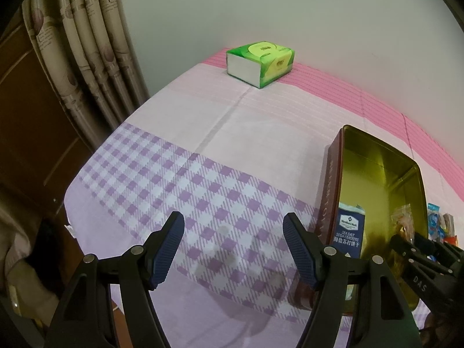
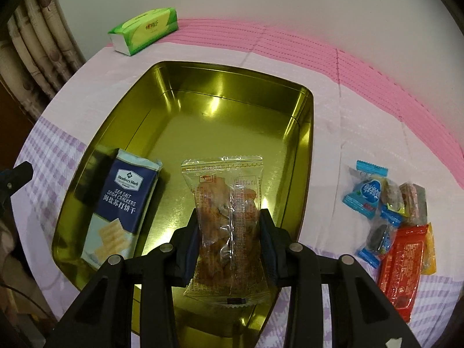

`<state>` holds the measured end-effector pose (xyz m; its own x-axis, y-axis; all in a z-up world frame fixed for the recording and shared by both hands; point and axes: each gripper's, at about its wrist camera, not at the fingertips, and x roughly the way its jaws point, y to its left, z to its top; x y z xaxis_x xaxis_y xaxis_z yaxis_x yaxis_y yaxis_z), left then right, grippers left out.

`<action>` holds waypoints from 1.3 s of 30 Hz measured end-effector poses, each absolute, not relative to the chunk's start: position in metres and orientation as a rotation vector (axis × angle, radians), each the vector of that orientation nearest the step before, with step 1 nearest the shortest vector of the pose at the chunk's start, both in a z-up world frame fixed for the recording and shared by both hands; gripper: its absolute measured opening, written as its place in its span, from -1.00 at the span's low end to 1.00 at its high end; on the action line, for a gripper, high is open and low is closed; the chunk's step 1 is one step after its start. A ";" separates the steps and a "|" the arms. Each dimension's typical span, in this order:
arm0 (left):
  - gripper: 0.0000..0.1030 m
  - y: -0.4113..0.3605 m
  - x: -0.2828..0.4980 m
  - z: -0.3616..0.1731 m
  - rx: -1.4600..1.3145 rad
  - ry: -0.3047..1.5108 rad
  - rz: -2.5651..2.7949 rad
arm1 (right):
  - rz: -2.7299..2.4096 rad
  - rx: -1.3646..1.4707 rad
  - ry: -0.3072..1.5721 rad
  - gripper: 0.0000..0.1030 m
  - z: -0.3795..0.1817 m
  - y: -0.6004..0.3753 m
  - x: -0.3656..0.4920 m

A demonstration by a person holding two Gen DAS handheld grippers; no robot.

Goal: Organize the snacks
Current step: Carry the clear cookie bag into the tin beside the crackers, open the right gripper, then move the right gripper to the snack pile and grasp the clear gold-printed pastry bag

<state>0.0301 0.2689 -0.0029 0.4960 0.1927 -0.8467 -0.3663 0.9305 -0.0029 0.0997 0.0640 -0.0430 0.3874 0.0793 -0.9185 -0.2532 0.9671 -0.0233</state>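
One clear snack packet (image 2: 229,217) hangs over the gold tin (image 2: 301,156), pinched across its width by the right gripper (image 2: 230,232); crackers (image 2: 121,203) lie alongside. Left gripper (image 1: 233,246) idles agape beside the tin.

Gold-lined tin (image 2: 162,92), rectangular with rounded corners and a dark red outer wall, open, resting on the pink and lilac cloth. Inside, against its left wall: one navy and pale blue sea salt soda cracker pack (image 2: 120,203), lying flat, label up. Clear snack packet (image 2: 227,220) with brown pieces inside, crimped ends, held lengthwise above the tin's near end, pinched at its sides. Loose snack pile (image 2: 388,217) on the cloth just right of the tin: blue-wrapped candies, dark-wrapped pieces, one red packet, one yellow packet, overlapping
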 end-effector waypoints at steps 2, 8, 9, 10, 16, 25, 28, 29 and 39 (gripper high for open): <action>0.38 0.269 0.030 -0.003 -0.192 0.995 0.338 | 0.212 -0.174 1.153 -0.31 -0.042 0.064 0.099; 0.38 0.269 0.030 -0.003 -0.211 0.997 0.326 | 0.227 -0.132 1.153 -0.29 -0.042 0.060 0.099; 0.38 0.268 0.031 -0.003 -0.213 0.997 0.324 | 0.227 -0.134 1.152 -0.29 -0.042 0.061 0.099; 0.38 0.268 0.031 -0.003 -0.211 0.997 0.325 | 0.230 -0.133 1.153 -0.29 -0.042 0.061 0.099; 0.38 0.269 0.031 -0.003 -0.211 0.998 0.325 | 0.242 -0.120 1.155 -0.25 -0.041 0.060 0.098; 0.38 0.267 0.031 -0.004 -0.212 1.001 0.323 | 0.261 -0.105 1.102 0.05 -0.020 0.056 0.090; 0.38 0.267 0.032 -0.004 -0.209 1.003 0.320 | 0.269 -0.083 1.083 0.05 -0.009 0.046 0.086; 0.38 0.266 0.032 -0.005 -0.207 1.003 0.321 | 0.265 -0.078 1.079 0.05 -0.006 0.042 0.085; 0.38 0.266 0.033 -0.005 -0.211 1.008 0.317 | 0.088 -0.023 1.051 0.05 0.013 -0.052 0.076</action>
<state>0.0328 0.2664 -0.0050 0.4936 0.1627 -0.8543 -0.3555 0.9343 -0.0275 0.0763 -0.0525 0.0135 0.4935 0.0617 -0.8676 -0.0837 0.9962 0.0232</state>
